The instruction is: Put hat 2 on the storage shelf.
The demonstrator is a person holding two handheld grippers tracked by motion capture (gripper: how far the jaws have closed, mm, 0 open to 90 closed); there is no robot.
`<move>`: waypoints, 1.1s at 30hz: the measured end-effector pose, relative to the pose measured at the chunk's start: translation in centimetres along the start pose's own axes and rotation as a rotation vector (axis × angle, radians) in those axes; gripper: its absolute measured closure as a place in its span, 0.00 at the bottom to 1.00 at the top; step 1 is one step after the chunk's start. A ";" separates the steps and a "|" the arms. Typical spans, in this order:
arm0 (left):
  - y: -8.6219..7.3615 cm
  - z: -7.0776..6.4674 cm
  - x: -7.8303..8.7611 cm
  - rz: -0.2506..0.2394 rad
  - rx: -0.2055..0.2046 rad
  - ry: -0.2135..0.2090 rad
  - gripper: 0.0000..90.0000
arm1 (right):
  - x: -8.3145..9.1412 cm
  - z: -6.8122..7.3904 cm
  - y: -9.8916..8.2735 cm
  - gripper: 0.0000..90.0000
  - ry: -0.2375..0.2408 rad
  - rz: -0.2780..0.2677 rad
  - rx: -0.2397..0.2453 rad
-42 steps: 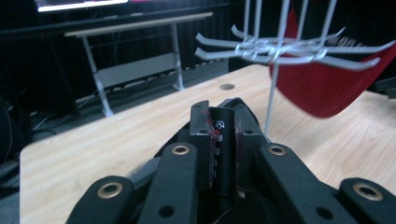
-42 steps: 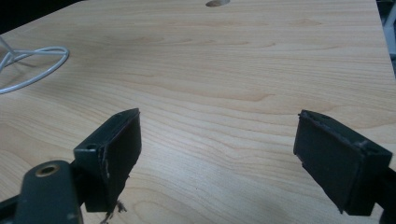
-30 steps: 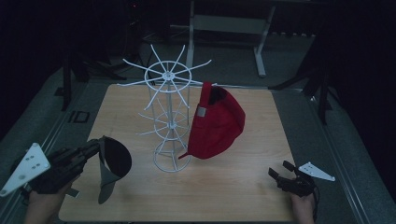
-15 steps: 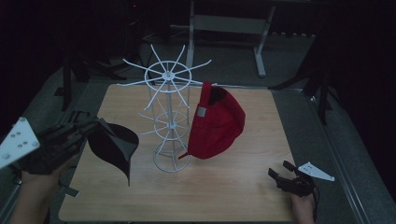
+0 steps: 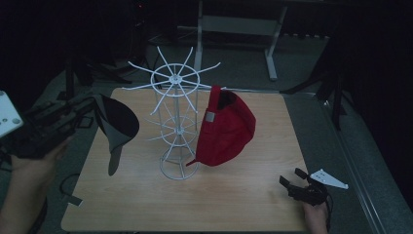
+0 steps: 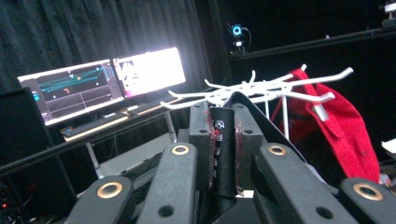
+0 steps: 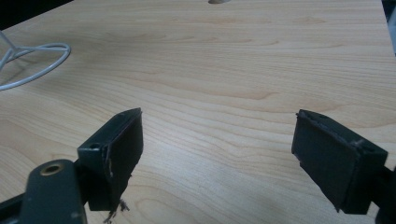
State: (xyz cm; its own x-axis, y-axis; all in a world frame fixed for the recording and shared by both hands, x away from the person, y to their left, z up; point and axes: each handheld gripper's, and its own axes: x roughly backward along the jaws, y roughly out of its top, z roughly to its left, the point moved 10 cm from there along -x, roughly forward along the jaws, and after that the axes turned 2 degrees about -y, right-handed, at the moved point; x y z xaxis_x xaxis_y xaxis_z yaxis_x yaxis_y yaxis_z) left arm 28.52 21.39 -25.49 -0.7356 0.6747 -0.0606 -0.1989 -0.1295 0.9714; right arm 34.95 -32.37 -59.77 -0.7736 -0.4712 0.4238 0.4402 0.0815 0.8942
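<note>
High view shows a light wooden table (image 5: 234,204) in a dark room, with grey floor around it and a metal frame stand (image 5: 238,29) at the far side. A white wire hat rack (image 5: 176,122) stands near the middle of the table, and a red cap (image 5: 226,131) hangs on its right side. In the left gripper view, two lit monitors (image 6: 107,84) sit on a desk against dark curtains beyond the rack's white arms.

At the left edge, the left gripper (image 5: 85,108) is held up above table level, off the table's left side, pointing right toward the rack. Its jaws are clamped on the black cap (image 5: 117,126), pinching what looks like the rear band, though the dim light makes that uncertain. The cap hangs in the air to the left of the rack, apart from it, brim hanging down.

At the near right corner, the right gripper (image 5: 292,181) rests low by the table edge, pointing left. In the right gripper view its jaws stand wide apart over bare wood, nothing between them.
</note>
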 end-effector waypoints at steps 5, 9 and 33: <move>0.7 0.5 -1.3 -0.010 0.016 -0.014 0.92 | 0.0 0.0 0.0 0.18 0.004 0.001 -0.003; 1.5 0.3 -2.4 -0.017 0.020 -0.039 0.92 | 0.0 0.0 0.0 0.18 0.004 0.000 -0.002; 0.6 -2.7 -5.1 0.014 0.051 -0.203 0.92 | 0.0 -0.1 -0.1 0.18 0.005 0.011 -0.012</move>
State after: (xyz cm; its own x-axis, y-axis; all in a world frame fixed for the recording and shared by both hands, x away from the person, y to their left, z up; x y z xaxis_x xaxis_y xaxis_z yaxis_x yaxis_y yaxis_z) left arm 30.46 15.89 -25.18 -0.5915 0.8063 -0.0041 -0.1524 -0.1068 0.9825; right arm 34.93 -32.43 -59.86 -0.7664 -0.4748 0.4326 0.4538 0.0765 0.8878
